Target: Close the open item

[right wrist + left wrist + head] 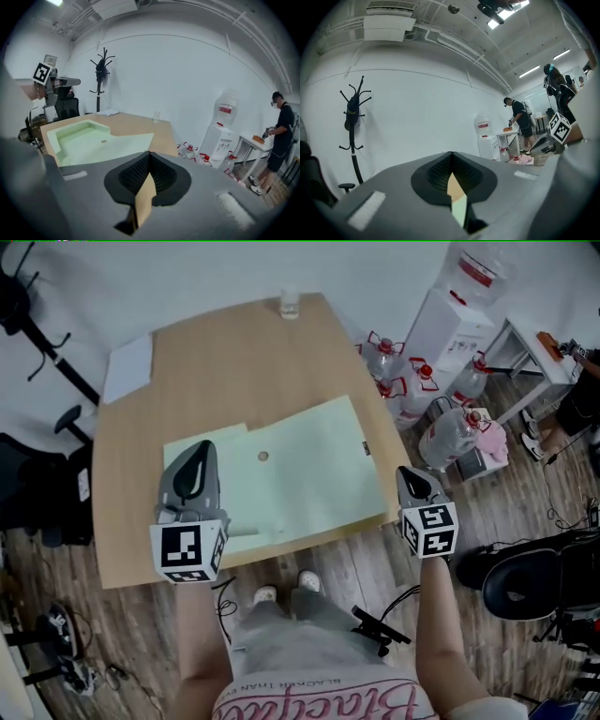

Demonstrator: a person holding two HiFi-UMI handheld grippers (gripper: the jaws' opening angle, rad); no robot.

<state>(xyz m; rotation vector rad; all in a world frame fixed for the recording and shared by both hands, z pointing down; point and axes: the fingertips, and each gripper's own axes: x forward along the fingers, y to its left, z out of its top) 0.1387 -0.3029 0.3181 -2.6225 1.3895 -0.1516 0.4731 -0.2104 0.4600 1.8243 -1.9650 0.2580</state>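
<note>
A pale green paper folder (281,479) lies open and flat on the wooden table (225,362), with a small round button (262,456) near its middle and a dark clasp (367,449) at its right edge. My left gripper (199,448) hovers over the folder's left part, jaws together on nothing. My right gripper (405,472) is just past the folder's right edge, by the table corner, also shut and empty. In the right gripper view the folder (93,140) spreads out to the left of the gripper (149,157). The left gripper view shows its gripper (451,157) aimed at the wall.
A glass (290,304) stands at the table's far edge and a white sheet (128,368) lies at its far left corner. Water bottles (394,371) and a dispenser (450,324) stand right of the table. A black chair (525,582) is at the near right. A person (280,136) works at a distant desk.
</note>
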